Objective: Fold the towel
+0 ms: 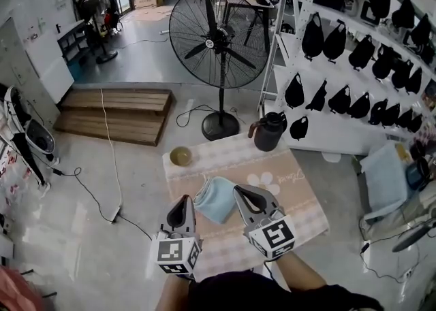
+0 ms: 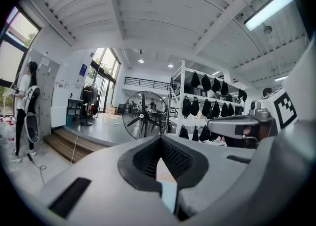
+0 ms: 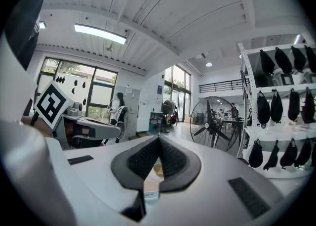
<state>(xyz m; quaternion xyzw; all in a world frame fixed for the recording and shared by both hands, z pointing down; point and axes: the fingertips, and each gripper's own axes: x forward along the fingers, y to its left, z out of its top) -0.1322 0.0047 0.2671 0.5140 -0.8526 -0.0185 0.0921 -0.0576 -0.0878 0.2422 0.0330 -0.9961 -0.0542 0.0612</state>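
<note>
A light blue towel (image 1: 214, 199) lies bunched and partly folded on the small table (image 1: 293, 190), which is covered by a pink checked cloth. My left gripper (image 1: 182, 202) hovers just left of the towel and my right gripper (image 1: 243, 192) just right of it. Both point forward, nearly level. In the left gripper view the jaws (image 2: 159, 138) meet at the tip with nothing between them, and a strip of towel (image 2: 168, 193) shows below. The right gripper (image 3: 158, 140) is shut the same way, empty.
A tan bowl (image 1: 180, 156) sits at the table's far left corner and a dark jug (image 1: 269, 131) at the far right. Beyond stand a large floor fan (image 1: 219, 30), a white rack of black bags (image 1: 354, 64) and wooden steps (image 1: 116, 113).
</note>
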